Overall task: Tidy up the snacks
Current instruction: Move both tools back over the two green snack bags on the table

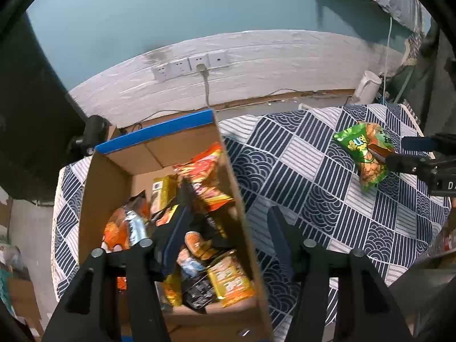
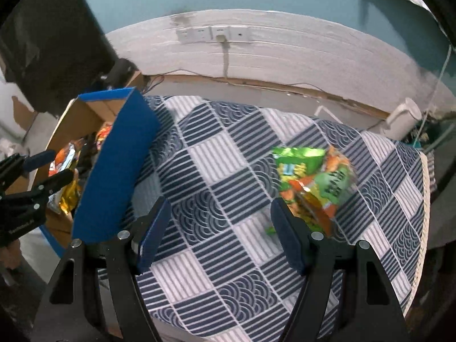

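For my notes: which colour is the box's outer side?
Blue outside on the cardboard box, plain brown inside; right wrist view shows it best.

A: What is the tablecloth (image 2: 216, 154) showing?
B: Navy and white squares, some striped, some with wave arcs.

A: And the box (image 2: 114, 171) at the left of the frame?
B: It is showing blue outside, brown cardboard within.

A: The snack bag (image 2: 313, 171)?
B: It is glowing green with orange patches. The wall (image 1: 142, 14) above is looking teal.

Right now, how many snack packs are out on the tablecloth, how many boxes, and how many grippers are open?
Green snack packs on the tablecloth: 1
Cardboard boxes: 1
Open grippers: 2, left gripper, right gripper
Total: 4
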Motion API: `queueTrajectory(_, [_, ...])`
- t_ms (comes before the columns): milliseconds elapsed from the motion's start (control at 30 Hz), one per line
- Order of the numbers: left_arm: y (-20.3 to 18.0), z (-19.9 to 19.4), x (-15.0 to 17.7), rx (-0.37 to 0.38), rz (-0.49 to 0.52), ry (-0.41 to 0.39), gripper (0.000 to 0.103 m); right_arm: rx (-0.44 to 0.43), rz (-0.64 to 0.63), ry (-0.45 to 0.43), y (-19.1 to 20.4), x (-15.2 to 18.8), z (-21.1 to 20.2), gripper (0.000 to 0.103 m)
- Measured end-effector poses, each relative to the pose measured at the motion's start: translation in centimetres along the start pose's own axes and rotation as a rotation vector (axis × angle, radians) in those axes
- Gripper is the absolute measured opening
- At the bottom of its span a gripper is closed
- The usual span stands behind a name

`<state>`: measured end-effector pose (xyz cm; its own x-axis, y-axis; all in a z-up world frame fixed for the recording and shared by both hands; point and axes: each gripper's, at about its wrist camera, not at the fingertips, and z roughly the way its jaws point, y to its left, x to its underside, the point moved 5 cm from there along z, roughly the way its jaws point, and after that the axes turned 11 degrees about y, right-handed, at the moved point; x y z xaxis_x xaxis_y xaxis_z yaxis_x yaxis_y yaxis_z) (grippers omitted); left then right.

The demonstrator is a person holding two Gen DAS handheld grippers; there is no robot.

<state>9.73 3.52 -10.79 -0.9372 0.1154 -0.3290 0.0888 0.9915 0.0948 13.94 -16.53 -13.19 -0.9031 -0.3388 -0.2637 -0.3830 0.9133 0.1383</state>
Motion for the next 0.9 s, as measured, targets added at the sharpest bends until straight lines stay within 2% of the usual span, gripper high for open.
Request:
queueTrajectory(167, [-1.8, 0.2, -0.7, 0.010, 0.024, 0.001, 0.062, 0.009, 0.047, -0.002, -3.1, 0.8, -0.1, 0.073])
queueTrajectory(267, [-2.7, 0.5, -1.2, 0.010, 0.037, 0.001, 0.068, 0.011, 0.085, 0.000, -5.0, 1.1, -0.2, 0.073])
queueTrajectory(467, [-4.8, 1.4, -2.6, 0.025, 0.057, 0.010, 0.068, 0.026, 0.134, 0.014, -8.3, 1.1, -0.1, 0.073])
queueTrajectory(600, [-6.1, 2.1, -3.9, 0.063, 0.055, 0.014, 0.068, 0.054, 0.162, 0.035, -10.4, 0.7, 0.7, 0.073])
queueTrajectory(767, [-7.6, 3.4, -5.9, 0.074, 0.056, 0.024, 0.068, 0.080, 0.203, 0.050, -12.5, -0.8, 2.0, 0.073])
queueTrajectory(900, [-8.8, 4.6, -7.3, 0.085, 0.063, 0.031, 0.068, 0.054, 0.263, 0.059, -13.8, -1.8, 3.4, 0.073])
